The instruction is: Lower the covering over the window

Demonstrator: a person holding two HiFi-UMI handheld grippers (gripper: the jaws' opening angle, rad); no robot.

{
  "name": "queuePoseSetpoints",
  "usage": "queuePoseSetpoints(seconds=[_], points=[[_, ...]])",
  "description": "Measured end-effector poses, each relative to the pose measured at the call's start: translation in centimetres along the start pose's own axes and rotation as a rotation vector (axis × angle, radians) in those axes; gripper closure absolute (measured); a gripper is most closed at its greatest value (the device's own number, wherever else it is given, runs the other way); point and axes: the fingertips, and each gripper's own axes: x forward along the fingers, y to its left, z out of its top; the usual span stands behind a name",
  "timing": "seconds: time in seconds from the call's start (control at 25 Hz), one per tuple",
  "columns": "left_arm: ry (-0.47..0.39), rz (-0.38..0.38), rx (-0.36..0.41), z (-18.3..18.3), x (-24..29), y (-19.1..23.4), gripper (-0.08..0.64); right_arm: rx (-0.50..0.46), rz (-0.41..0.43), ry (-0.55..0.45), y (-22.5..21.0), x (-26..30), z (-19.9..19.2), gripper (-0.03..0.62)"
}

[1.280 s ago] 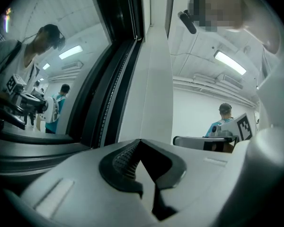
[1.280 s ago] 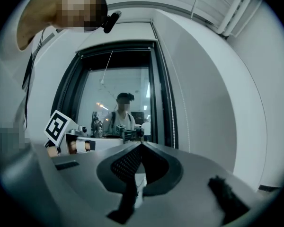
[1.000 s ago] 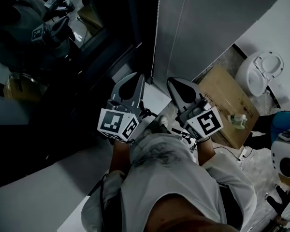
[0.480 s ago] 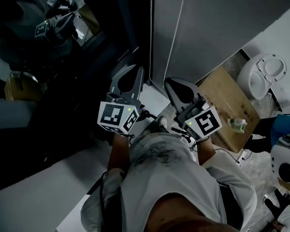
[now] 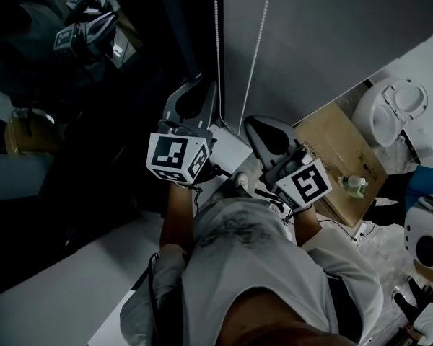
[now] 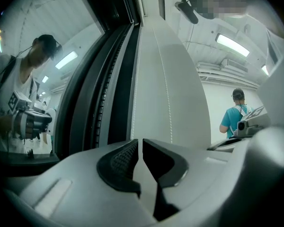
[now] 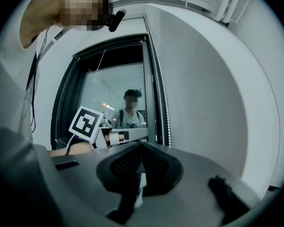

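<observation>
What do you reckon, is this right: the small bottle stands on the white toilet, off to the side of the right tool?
Not quite. The head view shows the small bottle standing on the cardboard box, not on the white toilet. The rest holds: it is off to the side of the right tool.

Blind (image 5: 332,34): right of the window glass (image 5: 94,135), above the sill (image 5: 229,144).
Bead chains (image 5: 216,42): along the blind's left edge.
Cardboard box (image 5: 332,139): on the floor, right of the sill.
Bottle (image 5: 355,185): on the box.
Toilet (image 5: 390,110): just beyond the box.
</observation>
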Motion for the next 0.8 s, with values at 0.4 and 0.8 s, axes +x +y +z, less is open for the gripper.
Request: queuePoseSetpoints(seconds=[0.4,0.8], points=[[0.014,-0.017,0.026,-0.6,3.2,0.9,0.469,-0.018,-0.02,0.016,-0.8,-0.4,-0.5,0.575],[0.009,-0.041,0.028,-0.3,4.4,1.5,0.457,-0.002,-0.048,0.007,-0.8,-0.3,-0.3,0.575]])
